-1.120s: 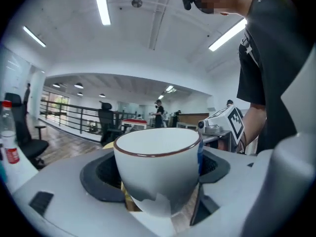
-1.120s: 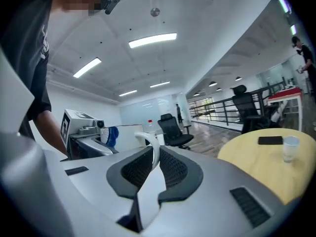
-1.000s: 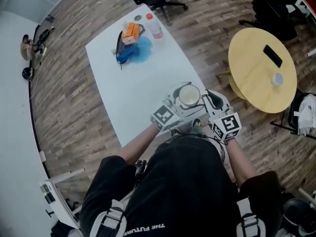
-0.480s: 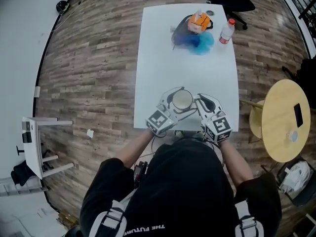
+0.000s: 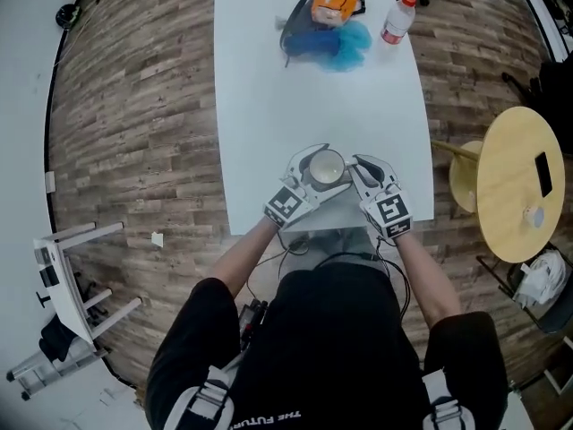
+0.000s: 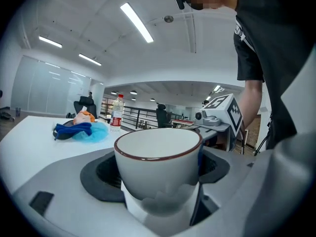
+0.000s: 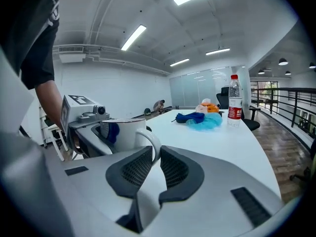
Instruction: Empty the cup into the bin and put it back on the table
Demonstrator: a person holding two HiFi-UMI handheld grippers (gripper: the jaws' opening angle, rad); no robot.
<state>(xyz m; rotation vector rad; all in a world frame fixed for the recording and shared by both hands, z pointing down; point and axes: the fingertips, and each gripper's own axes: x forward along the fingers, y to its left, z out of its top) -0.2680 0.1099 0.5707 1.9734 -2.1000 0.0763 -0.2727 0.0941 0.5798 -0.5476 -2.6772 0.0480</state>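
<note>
- The cup (image 5: pixel 326 167) is held upright over the middle of the worktop's (image 5: pixel 260 115) near edge; whether its base touches the worktop cannot be told.
- The left gripper (image 5: pixel 306 177) is clamped wide around the cup's body.
- The right gripper (image 7: pixel 154 157) is almost closed, with the cup's handle (image 7: pixel 152 141) pinched between its pads.
- Compared with a second ago, the same two-sided grip is kept. The cup has been brought in from the worktop's near right corner, and the worktop is now faced squarely.
- A blue cloth (image 5: pixel 342 45), an orange item (image 5: pixel 333 4) and a bottle (image 5: pixel 397 18) are seen at the worktop's far end, laid out as before.
</note>
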